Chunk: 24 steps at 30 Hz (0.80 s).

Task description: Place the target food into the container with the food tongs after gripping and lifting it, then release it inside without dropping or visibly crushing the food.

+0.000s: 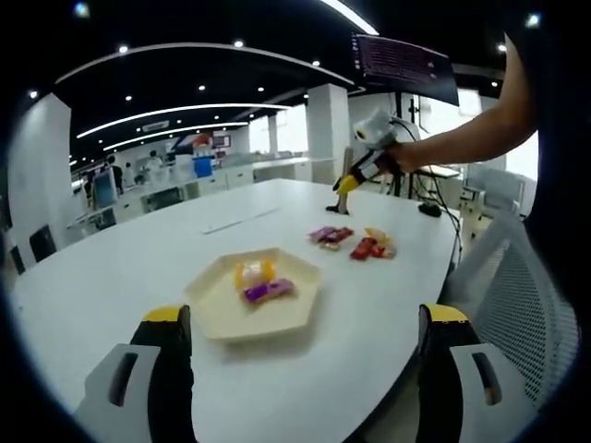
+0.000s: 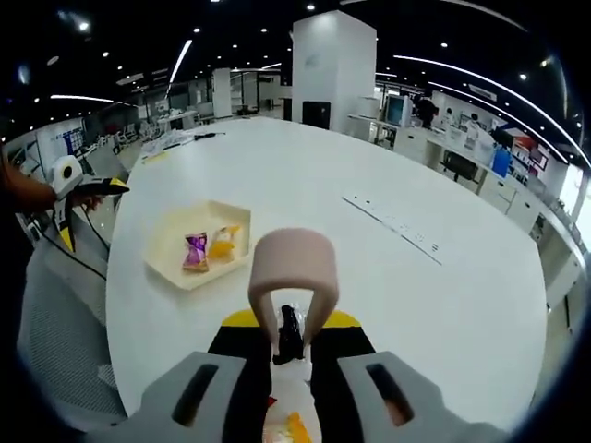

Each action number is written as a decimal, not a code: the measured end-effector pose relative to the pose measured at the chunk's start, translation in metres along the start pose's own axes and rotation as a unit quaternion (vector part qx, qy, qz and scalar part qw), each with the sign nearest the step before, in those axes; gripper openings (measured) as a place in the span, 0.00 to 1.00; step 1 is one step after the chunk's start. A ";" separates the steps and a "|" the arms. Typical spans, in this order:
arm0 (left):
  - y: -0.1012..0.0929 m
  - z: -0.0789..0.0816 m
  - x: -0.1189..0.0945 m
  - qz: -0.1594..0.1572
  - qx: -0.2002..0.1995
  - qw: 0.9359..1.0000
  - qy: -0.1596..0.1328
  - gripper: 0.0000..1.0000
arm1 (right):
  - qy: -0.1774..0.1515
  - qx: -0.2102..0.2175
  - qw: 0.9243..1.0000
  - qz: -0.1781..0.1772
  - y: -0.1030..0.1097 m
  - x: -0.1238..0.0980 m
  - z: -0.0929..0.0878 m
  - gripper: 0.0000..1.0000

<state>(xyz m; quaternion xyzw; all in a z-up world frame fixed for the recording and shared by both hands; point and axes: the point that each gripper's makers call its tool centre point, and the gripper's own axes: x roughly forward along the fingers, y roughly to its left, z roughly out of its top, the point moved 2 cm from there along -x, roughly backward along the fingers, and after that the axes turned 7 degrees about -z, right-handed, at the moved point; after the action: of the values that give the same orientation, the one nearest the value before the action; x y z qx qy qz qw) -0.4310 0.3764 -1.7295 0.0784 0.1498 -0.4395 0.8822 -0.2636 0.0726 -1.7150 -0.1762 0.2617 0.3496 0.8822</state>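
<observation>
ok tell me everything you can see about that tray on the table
The tray is a shallow, six-sided dish, pale cream, probably plastic. It lies flat on the white table, near its edge. Inside lie a purple wrapped snack and a yellow wrapped snack, side by side. No gripper touches it. The right gripper view shows it too, again with both packets inside.

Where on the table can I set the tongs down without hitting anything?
Bare table spreads beyond the tray, and in the strip between tray and loose snack packets. It is crowded around those packets, where the right gripper hovers with the tongs. The tray holds two packets.
</observation>
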 end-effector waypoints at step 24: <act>-0.001 0.002 -0.001 0.000 0.008 1.000 -0.003 0.99 | -0.016 -0.038 0.998 0.039 0.047 0.030 0.059 0.14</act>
<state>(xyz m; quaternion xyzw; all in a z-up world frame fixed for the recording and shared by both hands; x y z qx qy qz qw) -0.4317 0.3761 -1.7275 0.0843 0.1431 -0.4405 0.8822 -0.2584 0.1496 -1.6913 -0.1938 0.2402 0.3961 0.8648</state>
